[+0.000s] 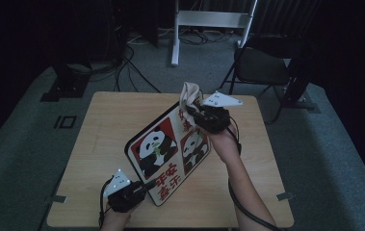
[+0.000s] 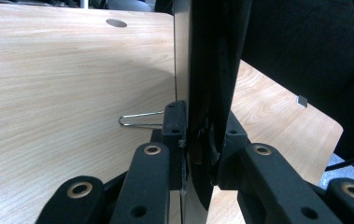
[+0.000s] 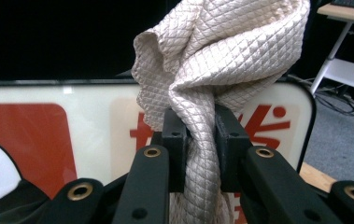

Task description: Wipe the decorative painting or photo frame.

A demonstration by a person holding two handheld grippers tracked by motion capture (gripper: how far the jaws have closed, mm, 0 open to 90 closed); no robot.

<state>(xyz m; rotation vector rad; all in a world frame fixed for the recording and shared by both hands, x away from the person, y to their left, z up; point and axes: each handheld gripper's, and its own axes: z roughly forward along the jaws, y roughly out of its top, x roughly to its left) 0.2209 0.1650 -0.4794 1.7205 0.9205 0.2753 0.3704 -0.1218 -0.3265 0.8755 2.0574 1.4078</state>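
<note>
A board printed with pandas and red characters [image 1: 168, 149] stands tilted on the wooden table [image 1: 108, 125], held up by its near corner. My left gripper [image 1: 141, 188] is shut on that corner; in the left gripper view the board's dark edge [image 2: 212, 93] runs up between the pads, and my left gripper [image 2: 202, 140] clamps it. A beige quilted cloth [image 1: 189, 96] is bunched at the board's far top edge. My right gripper [image 1: 200, 114] is shut on the cloth [image 3: 212, 60], which twists between the jaws of my right gripper [image 3: 201, 140] in front of the board's face [image 3: 72, 140].
A thin wire clip [image 2: 139, 120] lies on the table beside the board's base. Behind the table stand a dark folding chair [image 1: 267, 67] and a white frame [image 1: 209, 24], with cables [image 1: 127, 67] on the grey floor.
</note>
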